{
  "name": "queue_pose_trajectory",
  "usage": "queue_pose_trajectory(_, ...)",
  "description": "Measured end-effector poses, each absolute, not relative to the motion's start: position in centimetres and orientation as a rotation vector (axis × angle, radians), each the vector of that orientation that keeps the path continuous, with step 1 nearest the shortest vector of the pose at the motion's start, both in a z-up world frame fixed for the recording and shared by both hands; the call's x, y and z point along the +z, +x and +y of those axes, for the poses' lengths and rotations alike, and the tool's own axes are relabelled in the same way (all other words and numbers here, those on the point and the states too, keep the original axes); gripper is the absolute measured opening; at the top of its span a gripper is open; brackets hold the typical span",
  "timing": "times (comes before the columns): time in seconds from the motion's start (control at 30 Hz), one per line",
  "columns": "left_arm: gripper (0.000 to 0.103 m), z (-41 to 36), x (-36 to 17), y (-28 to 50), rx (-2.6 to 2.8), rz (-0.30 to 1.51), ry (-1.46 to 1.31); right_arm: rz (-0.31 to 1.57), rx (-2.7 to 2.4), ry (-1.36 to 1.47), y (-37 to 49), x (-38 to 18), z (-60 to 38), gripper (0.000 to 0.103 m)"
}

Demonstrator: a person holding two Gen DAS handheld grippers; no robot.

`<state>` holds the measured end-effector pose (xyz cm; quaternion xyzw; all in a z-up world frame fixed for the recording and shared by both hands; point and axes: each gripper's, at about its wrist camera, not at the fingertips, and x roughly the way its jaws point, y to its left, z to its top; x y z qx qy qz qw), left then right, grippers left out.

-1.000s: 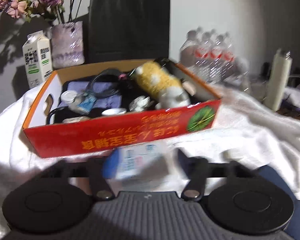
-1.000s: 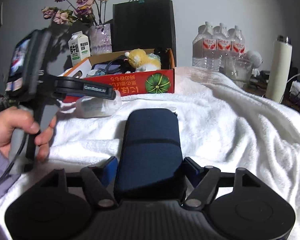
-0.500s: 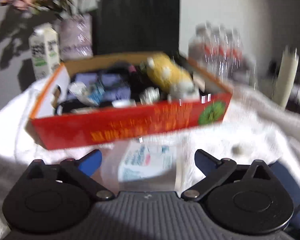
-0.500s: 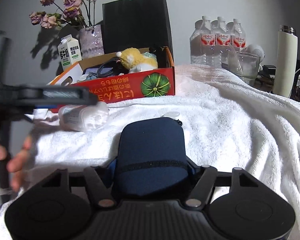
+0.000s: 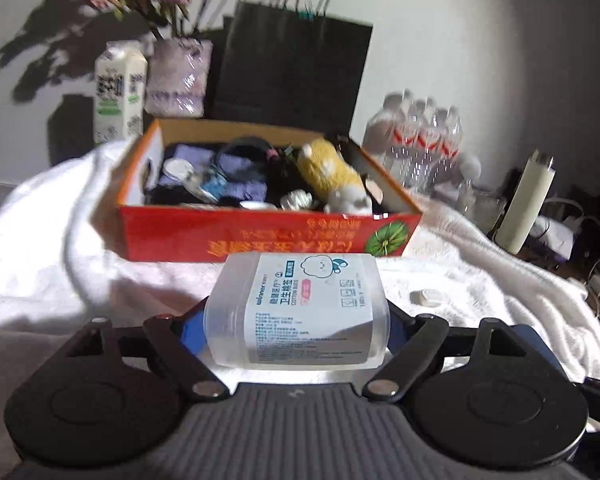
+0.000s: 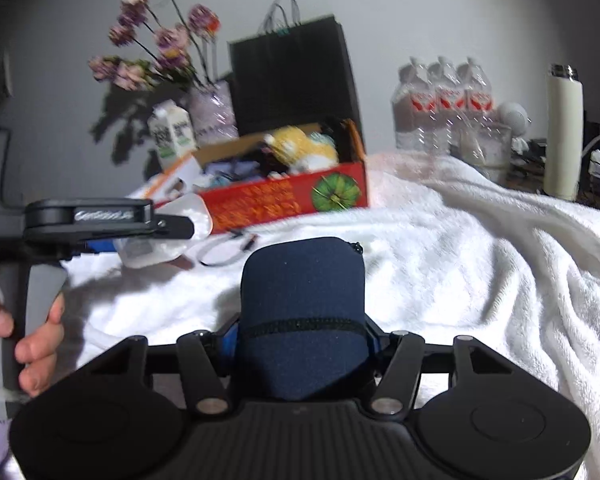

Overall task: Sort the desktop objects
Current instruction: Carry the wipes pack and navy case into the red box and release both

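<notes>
Left claw [image 5: 298,322] closing around cotton swab box [image 5: 300,308], now re-gripped widthwise, right claw [image 6: 300,334] tightening on navy pouch [image 6: 302,300]

The towel [image 6: 480,264] is plain white. The box [image 5: 260,236] is red outside with yellow lettering and a green pumpkin picture. The pouch [image 6: 302,300] is dark navy. The cotton bud tub [image 5: 300,308] is clear with a white and teal label. The paper bag [image 5: 292,76] is black.
</notes>
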<state>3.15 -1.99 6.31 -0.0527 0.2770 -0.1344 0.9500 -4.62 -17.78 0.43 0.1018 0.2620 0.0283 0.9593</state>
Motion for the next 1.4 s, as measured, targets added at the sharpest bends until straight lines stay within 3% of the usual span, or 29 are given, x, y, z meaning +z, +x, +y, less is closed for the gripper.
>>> queue_pose_trajectory(0.17, 0.083, 0.9, 8.9, 2.9, -0.314, 0.531, -0.152, 0.496, 0.122, 0.242, -4.6, 2.5, -17.4, 0.057)
queue_pose_trajectory(0.33, 0.083, 3.3, 11.2, 9.4, -0.244, 0.518, -0.111, 0.437, 0.172, 0.241, -0.7, 6.1, -17.5, 0.057)
queue_pose_trajectory(0.6, 0.083, 2.2, 9.6, 23.3, -0.086, 0.56, -0.13, 0.427, 0.23, 0.368, 18.1, 11.3, -17.1, 0.057)
queue_pose_trajectory(0.77, 0.084, 1.2, 5.5, 28.1, -0.061, 0.673, -0.065, 0.558, 0.123, 0.277, 30.0, 9.6, -14.1, 0.057)
queue_pose_trajectory(0.9, 0.087, 0.8, 4.7, 27.5, -0.112, 0.647, 0.021, 0.64, 0.081, 0.216, 34.8, 7.3, -12.1, 0.058)
queue_pose_trajectory(1.07, 0.088, 1.7, 6.1, 26.2, -0.176, 0.641, 0.059, 0.706, 0.066, 0.137, 37.5, 4.5, -10.4, 0.066)
queue_pose_trajectory(1.2, 0.093, 3.9, 8.1, 25.5, -0.132, 0.63, -0.004, 0.652, 0.105, 0.179, 36.1, 6.0, -11.0, 0.083)
queue_pose_trajectory(1.4, 0.095, 4.9, 10.4, 23.2, -0.104, 0.638, -0.06, 0.6, 0.086, 0.211, 31.3, 9.5, -13.7, 0.084)
